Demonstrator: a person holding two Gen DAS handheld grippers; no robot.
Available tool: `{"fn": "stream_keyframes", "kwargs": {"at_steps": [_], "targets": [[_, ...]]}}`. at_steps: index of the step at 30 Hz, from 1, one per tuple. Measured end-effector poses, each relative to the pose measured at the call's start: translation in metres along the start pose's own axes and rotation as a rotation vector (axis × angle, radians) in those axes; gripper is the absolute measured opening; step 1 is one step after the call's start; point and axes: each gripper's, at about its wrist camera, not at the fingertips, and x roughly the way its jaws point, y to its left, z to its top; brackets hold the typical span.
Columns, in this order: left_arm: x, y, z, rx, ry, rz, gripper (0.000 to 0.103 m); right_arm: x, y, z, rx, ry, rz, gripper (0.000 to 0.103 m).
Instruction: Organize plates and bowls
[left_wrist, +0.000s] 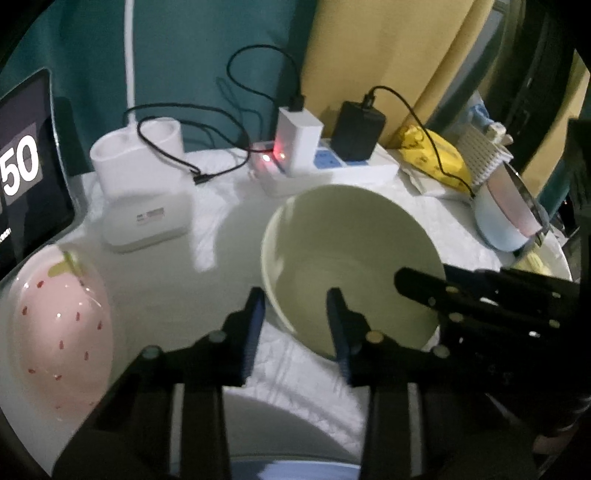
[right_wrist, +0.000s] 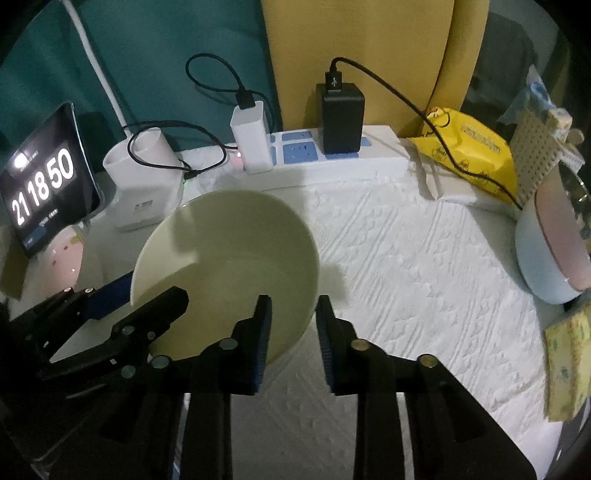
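Note:
A pale green bowl (left_wrist: 347, 258) (right_wrist: 229, 266) stands on the white textured table cover (right_wrist: 406, 280). My left gripper (left_wrist: 295, 310) straddles the bowl's left rim, one blue-padded finger outside and the other inside. A visible gap remains at the inner pad, so it is open. It also shows in the right wrist view as the left gripper (right_wrist: 136, 299). My right gripper (right_wrist: 293, 314) straddles the right rim the same way, narrowly open, with a sliver of cloth showing by its outer pad. From the left wrist view it appears as the right gripper (left_wrist: 417, 288) reaching in over the bowl.
A pink strawberry dish (left_wrist: 62, 332) (right_wrist: 66, 254) lies at the left. A blue bowl with pink inside (left_wrist: 506, 221) (right_wrist: 554, 254) sits at the right. At the back are a power strip (right_wrist: 332, 158) with chargers and cables, a clock tablet (right_wrist: 44, 181), a white holder (right_wrist: 144, 177) and a yellow packet (right_wrist: 469, 155).

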Motion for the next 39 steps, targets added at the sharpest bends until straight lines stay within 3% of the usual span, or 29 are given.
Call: {"fn": "stream_keyframes", "kwargs": {"at_steps": [20, 39], "targets": [[-0.017, -0.002, -0.007, -0.013, -0.046, 0.007, 0.035, -0.021, 0.002, -0.008, -0.03, -0.079, -0.009, 0.019], [-0.07, -0.018, -0.015, 0.014, -0.134, -0.007, 0.035, -0.082, 0.002, -0.019, -0.029, -0.194, -0.007, 0.019]]}}
